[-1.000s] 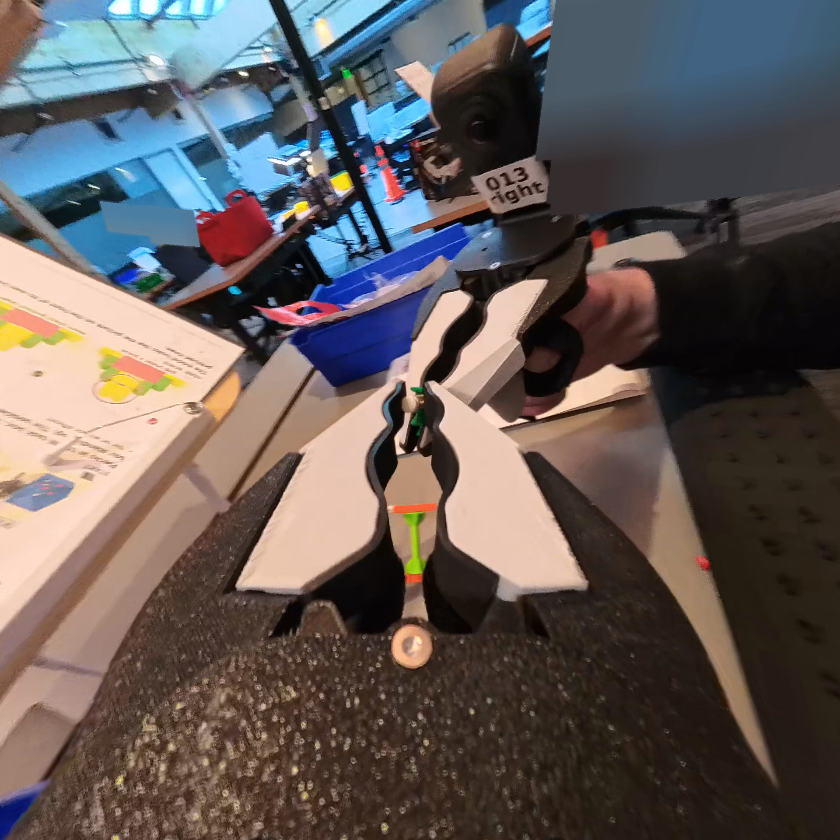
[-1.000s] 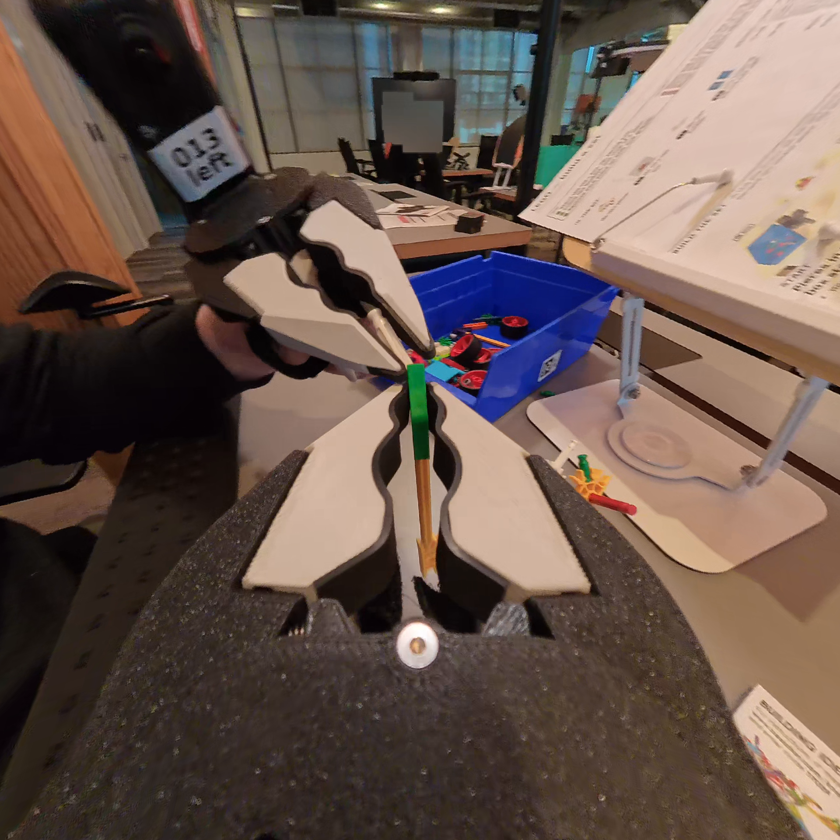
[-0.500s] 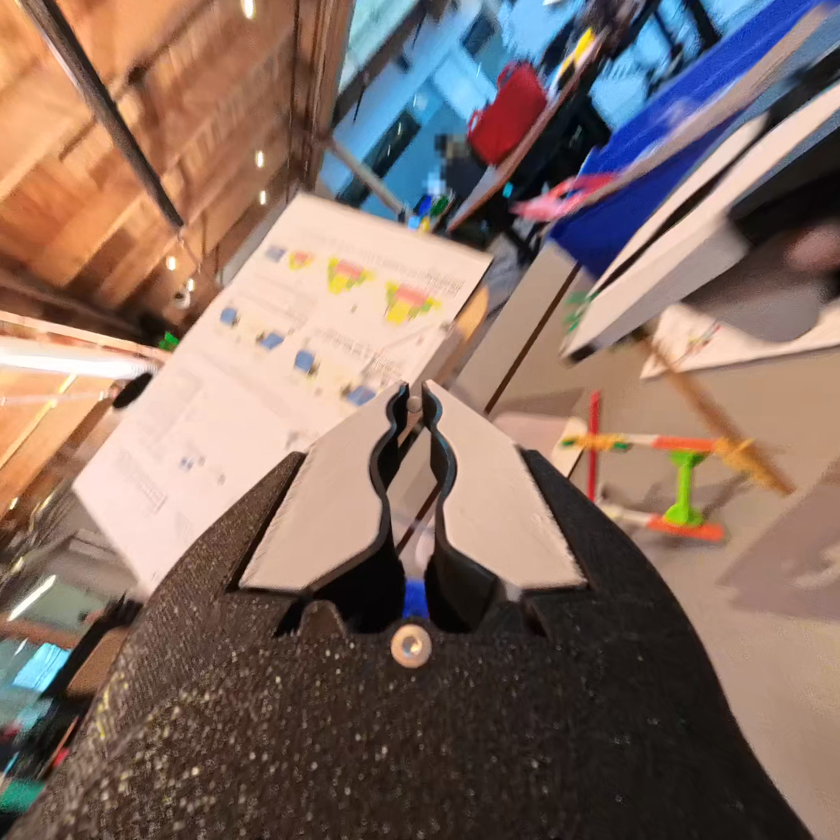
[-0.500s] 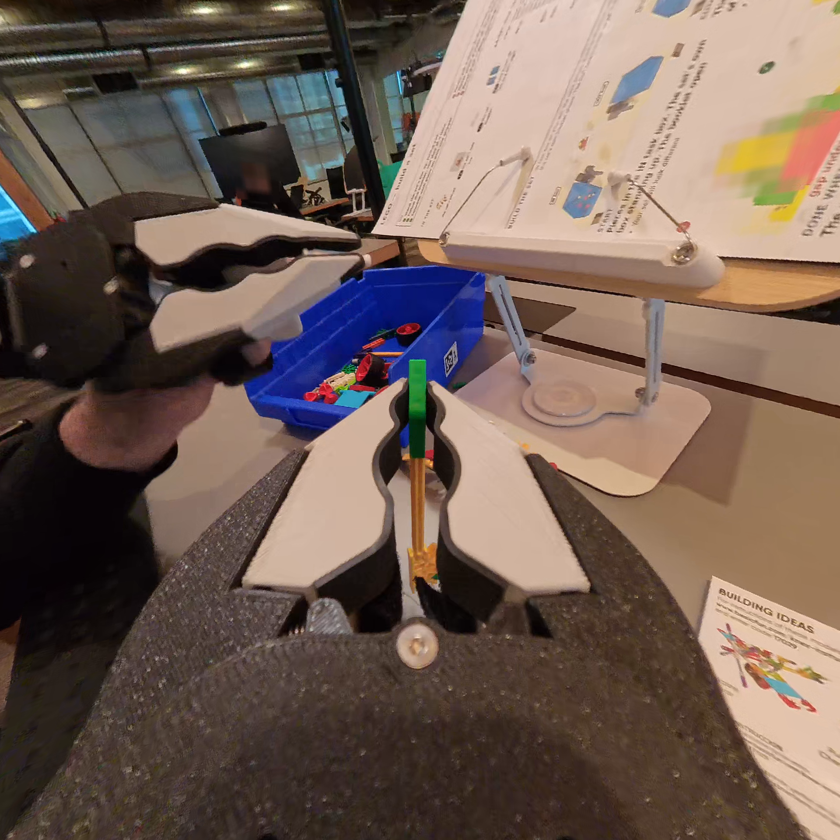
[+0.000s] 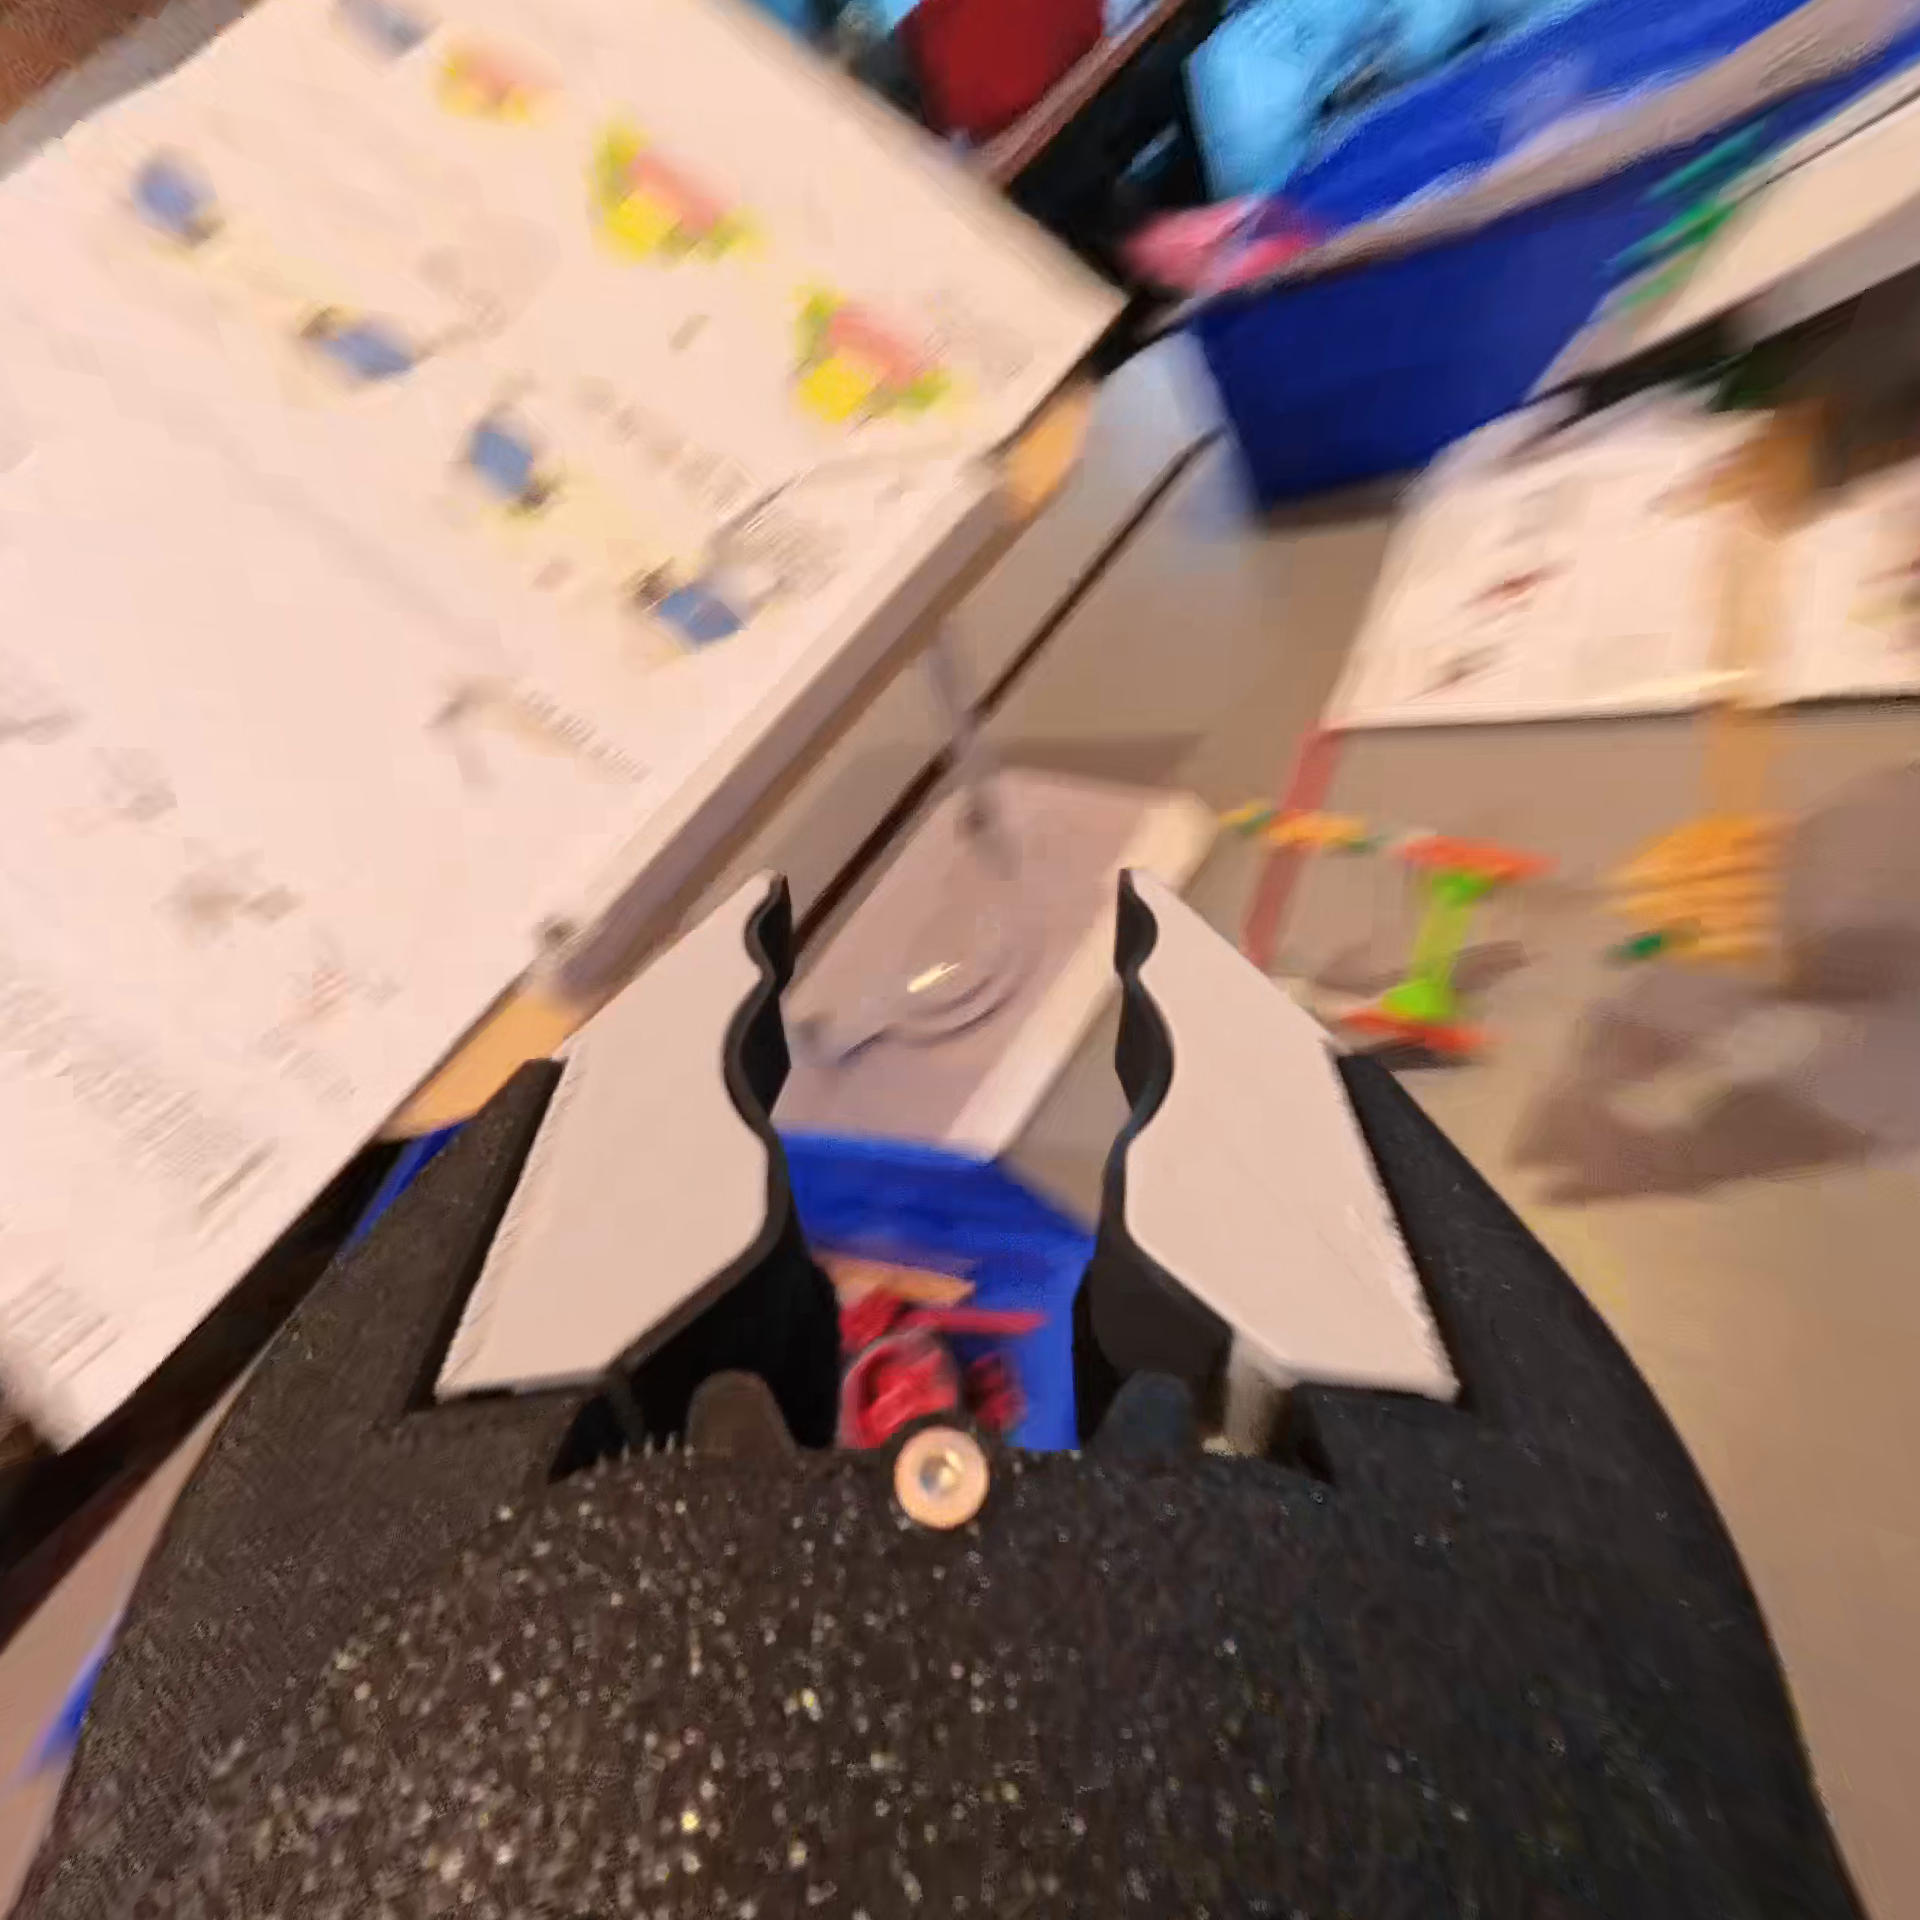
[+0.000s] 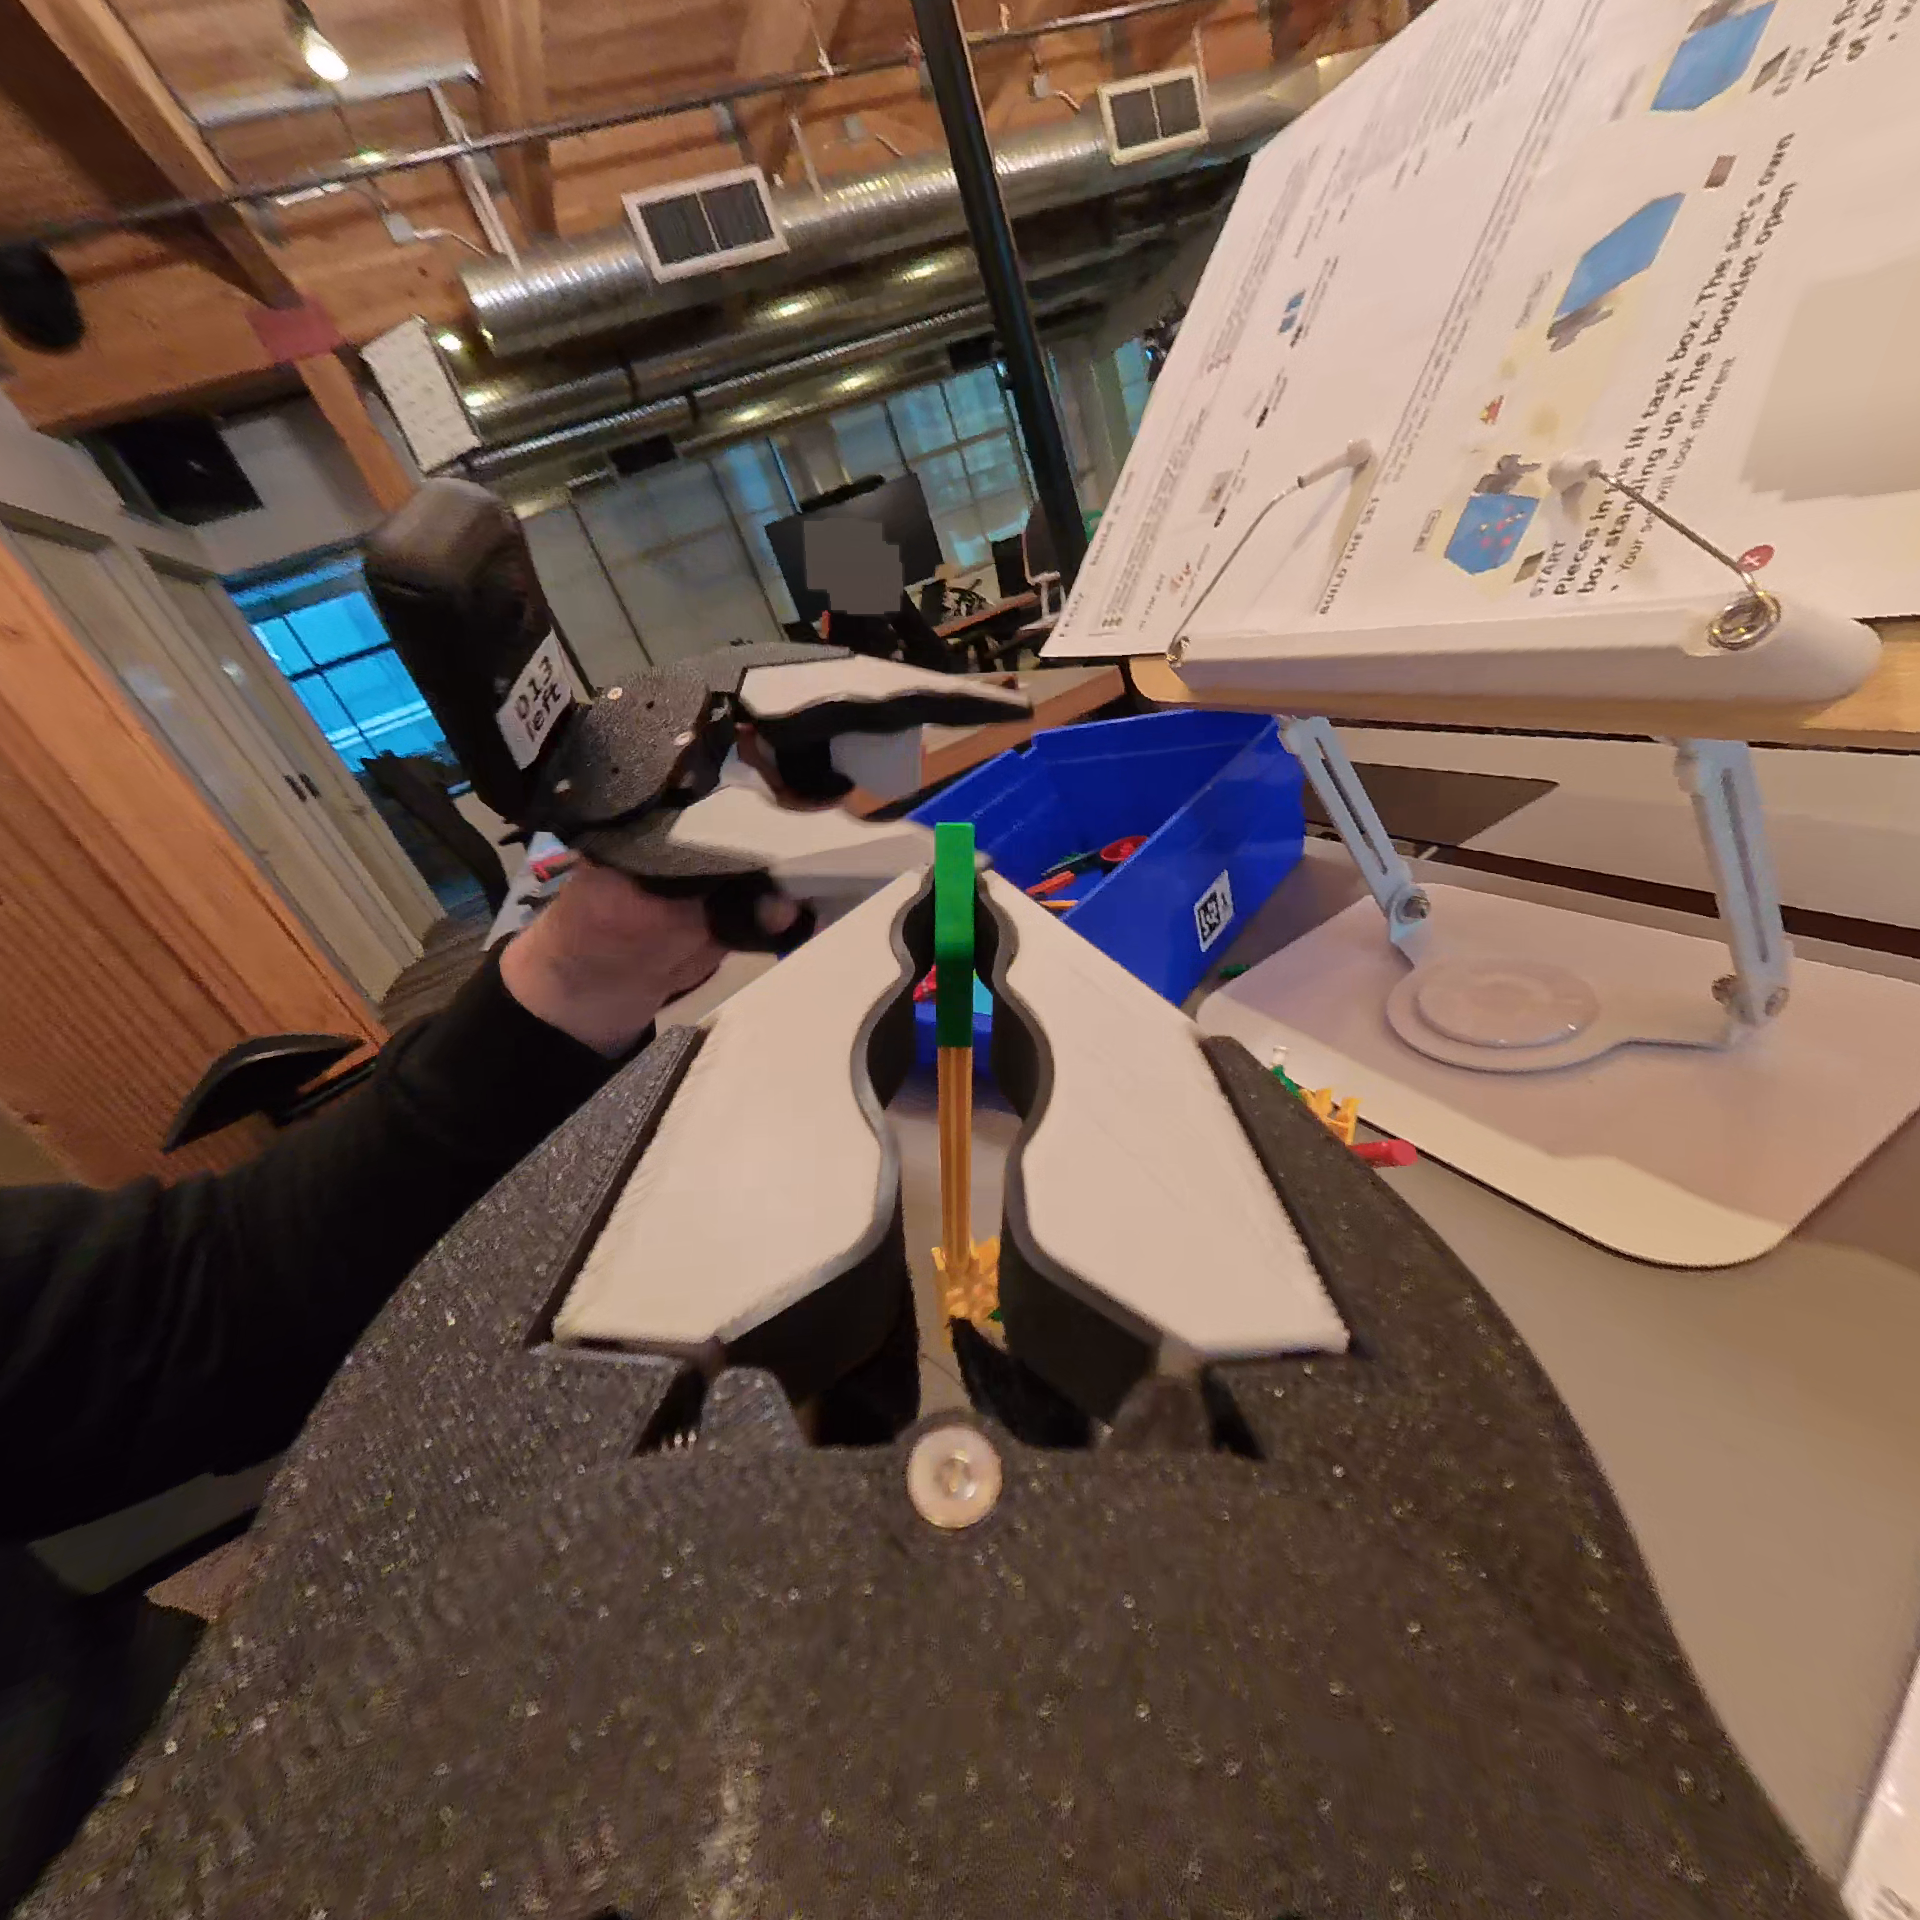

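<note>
Between the right tongs point(image 6: 954, 883), a green-and-yellow toy rod point(image 6: 954, 997) is being clamped upright: its green upper part is standing above the fingertips, its yellow shaft is running down the gap to a toothed yellow end near the tongs' base. Beyond it, the left tongs point(image 6: 935, 727) are hovering over the blue bin point(image 6: 1143, 821), spread apart and holding nothing; the left hand point(image 6: 613, 935) gripping them is emerging from a dark sleeve. A white tag bearing printed characters is sitting on the left unit's camera housing, and a small square code sticker is showing on the bin's front wall. An instruction sheet point(image 6: 1538, 312) with coloured diagrams and lines of print is resting on a tilted white stand point(image 6: 1538, 1029) on the tabletop point(image 6: 1714, 1455); its right side is cut off.

Seen from the left wrist, the left tongs point(image 5: 948, 914) are gaping over the bin point(image 5: 914, 1195), where red pieces are lying, too blurred to identify. Motion blur is smearing the sheet point(image 5: 416, 520) and a small green, orange and red toy assembly point(image 5: 1423, 935) standing on the tabletop point(image 5: 1558, 1351).
</note>
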Demonstrator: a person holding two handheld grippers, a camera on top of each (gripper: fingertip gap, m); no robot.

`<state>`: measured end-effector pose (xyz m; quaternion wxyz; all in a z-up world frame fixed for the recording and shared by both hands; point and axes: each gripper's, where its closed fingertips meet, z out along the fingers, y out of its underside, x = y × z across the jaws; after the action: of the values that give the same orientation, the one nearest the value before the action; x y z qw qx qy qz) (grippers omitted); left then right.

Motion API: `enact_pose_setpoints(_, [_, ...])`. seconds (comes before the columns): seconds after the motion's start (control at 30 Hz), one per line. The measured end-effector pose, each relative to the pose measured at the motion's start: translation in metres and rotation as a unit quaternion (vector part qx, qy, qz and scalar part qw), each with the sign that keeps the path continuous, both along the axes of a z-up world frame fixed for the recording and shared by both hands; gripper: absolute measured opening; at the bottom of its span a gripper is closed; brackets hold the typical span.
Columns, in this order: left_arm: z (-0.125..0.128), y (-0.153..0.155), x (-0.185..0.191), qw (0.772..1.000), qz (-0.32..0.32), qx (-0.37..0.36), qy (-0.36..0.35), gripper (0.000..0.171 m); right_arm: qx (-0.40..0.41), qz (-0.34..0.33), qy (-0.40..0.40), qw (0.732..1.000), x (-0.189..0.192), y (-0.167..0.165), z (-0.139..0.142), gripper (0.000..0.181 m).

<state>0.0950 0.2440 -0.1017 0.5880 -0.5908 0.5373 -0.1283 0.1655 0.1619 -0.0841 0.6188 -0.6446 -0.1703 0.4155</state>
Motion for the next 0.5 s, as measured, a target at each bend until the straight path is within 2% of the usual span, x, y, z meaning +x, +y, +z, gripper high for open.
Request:
enact_pose_setpoints(0.1, [-0.001,-0.072,0.044,0.98,-0.166,-0.104,-0.043,0.058,0.015,0.023,0.028,0.999,-0.001,-0.007,0.009,0.003])
enact_pose_setpoints(0.17, [-0.011,-0.102,0.064,0.961,-0.225,-0.154,-0.045,0.061,0.026,0.044,0.046,0.998,-0.003,-0.014,0.016,0.003])
enact_pose_setpoints(0.23, [-0.023,-0.123,0.078,0.944,-0.27,-0.188,-0.033,0.043,0.033,0.058,0.051,0.996,-0.006,-0.018,0.019,0.003])
enact_pose_setpoints(0.3, [-0.026,-0.136,0.085,0.929,-0.295,-0.221,-0.043,0.012,0.041,0.062,0.046,0.996,-0.007,-0.021,0.02,0.003])
enact_pose_setpoints(0.33, [-0.025,-0.139,0.086,0.922,-0.302,-0.238,-0.051,0.005,0.049,0.064,0.039,0.996,-0.009,-0.023,0.022,0.003])
enact_pose_setpoints(0.37, [-0.023,-0.137,0.087,0.918,-0.301,-0.252,-0.062,0.004,0.066,0.052,0.024,0.996,-0.008,-0.024,0.023,0.003])
enact_pose_setpoints(0.43, [-0.025,-0.135,0.087,0.905,-0.297,-0.296,-0.07,0.002,0.104,0.005,-0.055,0.993,-0.01,-0.022,0.02,0.002])
enact_pose_setpoints(0.5, [-0.031,-0.137,0.089,0.893,-0.298,-0.33,-0.068,0.003,0.161,-0.042,-0.166,0.972,-0.017,-0.022,0.013,0.004])
